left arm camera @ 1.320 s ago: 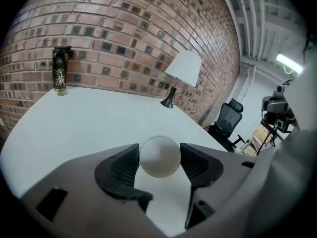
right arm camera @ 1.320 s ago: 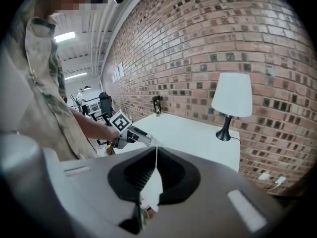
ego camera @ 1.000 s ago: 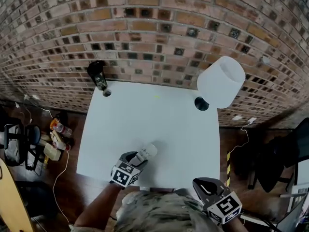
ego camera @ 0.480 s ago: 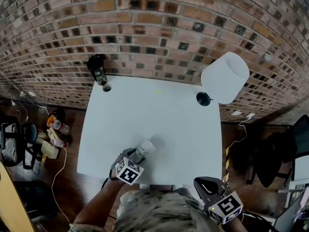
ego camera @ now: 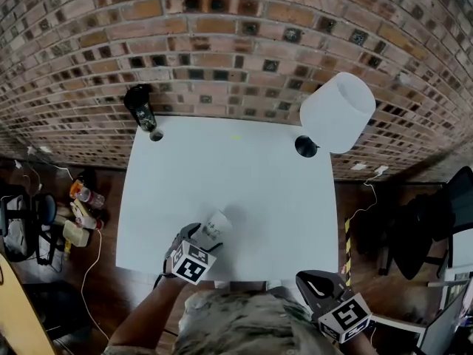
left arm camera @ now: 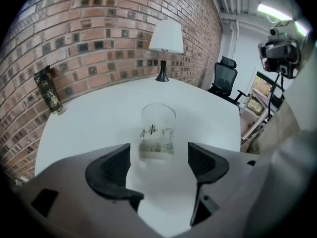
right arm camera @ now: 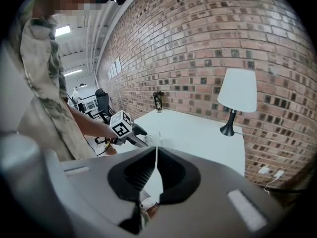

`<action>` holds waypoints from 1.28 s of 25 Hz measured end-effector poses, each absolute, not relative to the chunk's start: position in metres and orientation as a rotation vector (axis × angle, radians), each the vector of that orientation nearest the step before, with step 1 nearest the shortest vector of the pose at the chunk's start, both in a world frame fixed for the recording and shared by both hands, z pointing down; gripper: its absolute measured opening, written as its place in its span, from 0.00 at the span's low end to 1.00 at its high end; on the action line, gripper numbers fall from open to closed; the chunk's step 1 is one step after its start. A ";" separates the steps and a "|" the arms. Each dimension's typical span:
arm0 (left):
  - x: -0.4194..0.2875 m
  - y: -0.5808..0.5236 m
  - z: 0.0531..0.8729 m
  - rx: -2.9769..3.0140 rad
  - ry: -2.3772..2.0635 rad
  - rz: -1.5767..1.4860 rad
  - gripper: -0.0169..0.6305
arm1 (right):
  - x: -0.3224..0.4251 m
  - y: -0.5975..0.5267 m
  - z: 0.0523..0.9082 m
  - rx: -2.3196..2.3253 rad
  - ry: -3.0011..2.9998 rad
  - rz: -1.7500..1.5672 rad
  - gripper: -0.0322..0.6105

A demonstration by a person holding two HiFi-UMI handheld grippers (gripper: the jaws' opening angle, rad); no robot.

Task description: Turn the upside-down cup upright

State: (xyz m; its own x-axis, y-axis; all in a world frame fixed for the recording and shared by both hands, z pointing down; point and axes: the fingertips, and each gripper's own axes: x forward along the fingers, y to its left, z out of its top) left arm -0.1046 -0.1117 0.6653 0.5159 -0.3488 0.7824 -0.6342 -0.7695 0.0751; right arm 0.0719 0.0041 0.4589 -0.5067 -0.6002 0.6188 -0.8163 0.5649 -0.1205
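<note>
A clear glass cup (left arm camera: 158, 133) with a printed band stands on the white table (ego camera: 244, 176) near its front edge, rim up. My left gripper (left arm camera: 158, 151) straddles it, and its jaws are opening. Both black pads (left arm camera: 115, 165) stand clear of the glass on either side. From the head view the cup (ego camera: 216, 225) sits just beyond the left gripper (ego camera: 199, 237). My right gripper (ego camera: 316, 284) hangs off the table's front right corner. It is shut with nothing in it, the pads meeting in the right gripper view (right arm camera: 154, 175).
A white-shaded lamp (ego camera: 336, 115) on a black base stands at the back right corner. At the back left corner are a dark patterned tube (ego camera: 140, 108) and a small round object (ego camera: 156, 135). A brick wall runs behind. Bottles (ego camera: 81, 213) lie on the floor at left; an office chair (ego camera: 443, 228) stands at right.
The cup lay tilted in the shut left gripper a second ago; it now stands on the table and the left jaws have parted from it. The right gripper has kept still.
</note>
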 end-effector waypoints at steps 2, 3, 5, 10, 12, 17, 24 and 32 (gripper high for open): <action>-0.094 -0.120 0.650 2.438 -0.823 1.136 0.60 | 0.075 0.004 0.459 1.135 -2.286 0.544 0.07; -0.086 -0.127 0.647 2.448 -0.821 1.167 0.60 | 0.077 0.005 0.459 1.134 -2.287 0.543 0.07; -0.073 -0.144 0.650 2.438 -0.810 1.271 0.60 | 0.081 0.005 0.460 1.128 -2.289 0.535 0.07; -0.058 -0.163 0.675 2.296 -0.733 1.550 0.61 | 0.095 0.007 0.456 1.143 -2.275 0.539 0.07; -0.056 -0.161 0.680 2.261 -0.708 1.600 0.58 | 0.104 0.007 0.455 1.160 -2.273 0.540 0.07; -0.050 -0.166 0.672 2.308 -0.749 1.526 0.56 | 0.119 0.008 0.456 1.182 -2.272 0.549 0.07; -0.031 -0.172 0.634 2.494 -0.857 1.005 0.55 | 0.119 0.003 0.458 1.160 -2.278 0.546 0.07; -0.031 -0.176 0.616 2.653 -0.984 0.553 0.55 | 0.106 0.000 0.463 1.081 -2.250 0.521 0.07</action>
State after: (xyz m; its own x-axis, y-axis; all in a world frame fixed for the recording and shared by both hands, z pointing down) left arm -0.0307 -0.1763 0.6156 0.6985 -0.5690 0.4340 -0.6668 -0.7376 0.1062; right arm 0.1061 0.0005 0.4631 -0.5012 -0.5703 0.6508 -0.7984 0.5948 -0.0936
